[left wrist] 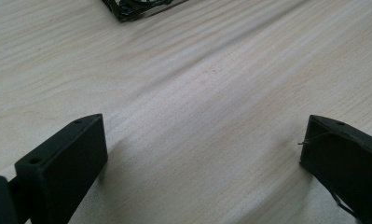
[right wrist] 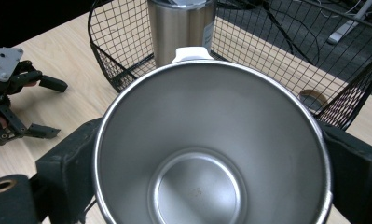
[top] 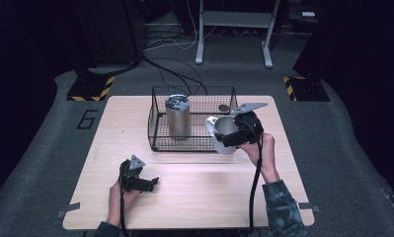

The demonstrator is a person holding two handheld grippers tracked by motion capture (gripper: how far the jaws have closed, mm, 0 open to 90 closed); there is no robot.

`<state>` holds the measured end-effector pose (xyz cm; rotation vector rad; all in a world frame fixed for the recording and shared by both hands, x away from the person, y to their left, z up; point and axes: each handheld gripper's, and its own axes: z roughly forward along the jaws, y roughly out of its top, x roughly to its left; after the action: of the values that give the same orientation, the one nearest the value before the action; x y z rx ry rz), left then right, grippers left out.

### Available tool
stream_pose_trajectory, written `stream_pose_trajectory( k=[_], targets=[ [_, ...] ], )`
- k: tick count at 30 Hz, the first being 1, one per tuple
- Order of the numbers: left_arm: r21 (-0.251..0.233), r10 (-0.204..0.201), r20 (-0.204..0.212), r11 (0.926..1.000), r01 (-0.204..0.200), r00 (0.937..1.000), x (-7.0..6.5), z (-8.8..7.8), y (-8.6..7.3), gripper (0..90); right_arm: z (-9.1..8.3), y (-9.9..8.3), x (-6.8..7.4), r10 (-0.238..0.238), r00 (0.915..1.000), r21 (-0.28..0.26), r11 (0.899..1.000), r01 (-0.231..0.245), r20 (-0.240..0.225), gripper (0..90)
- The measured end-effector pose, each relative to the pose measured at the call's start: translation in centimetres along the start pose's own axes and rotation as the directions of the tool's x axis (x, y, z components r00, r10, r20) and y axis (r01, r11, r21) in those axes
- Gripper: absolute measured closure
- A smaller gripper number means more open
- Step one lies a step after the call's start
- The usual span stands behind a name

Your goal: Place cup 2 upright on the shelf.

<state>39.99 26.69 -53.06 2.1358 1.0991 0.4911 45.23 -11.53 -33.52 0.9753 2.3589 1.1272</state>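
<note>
My right gripper is shut on an open steel cup, held tilted in the air just off the front right corner of a black wire basket. In the right gripper view the cup's empty inside faces the camera, a jaw on each side, with a white tab at its far rim. A taller lidded steel tumbler stands upright inside the basket, left of centre. My left gripper rests open near the table's front left; in its own view nothing lies between its fingers, just bare wood.
A small dark round object lies in the basket's back right corner. The wooden table ends close behind the basket. Cables and a metal stand's legs are on the floor beyond.
</note>
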Motion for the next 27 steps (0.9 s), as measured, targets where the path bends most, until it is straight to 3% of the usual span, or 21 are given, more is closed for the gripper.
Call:
stream_pose_trajectory(
  k=[27],
  targets=[
    [0.004,-0.001,0.003,1.0000,0.001,1.0000,0.0,0.0,0.0,0.2,2.4,3.5,-1.3,-0.005,0.9996,0.013,1.000,0.005,0.028,5.6]
  ],
)
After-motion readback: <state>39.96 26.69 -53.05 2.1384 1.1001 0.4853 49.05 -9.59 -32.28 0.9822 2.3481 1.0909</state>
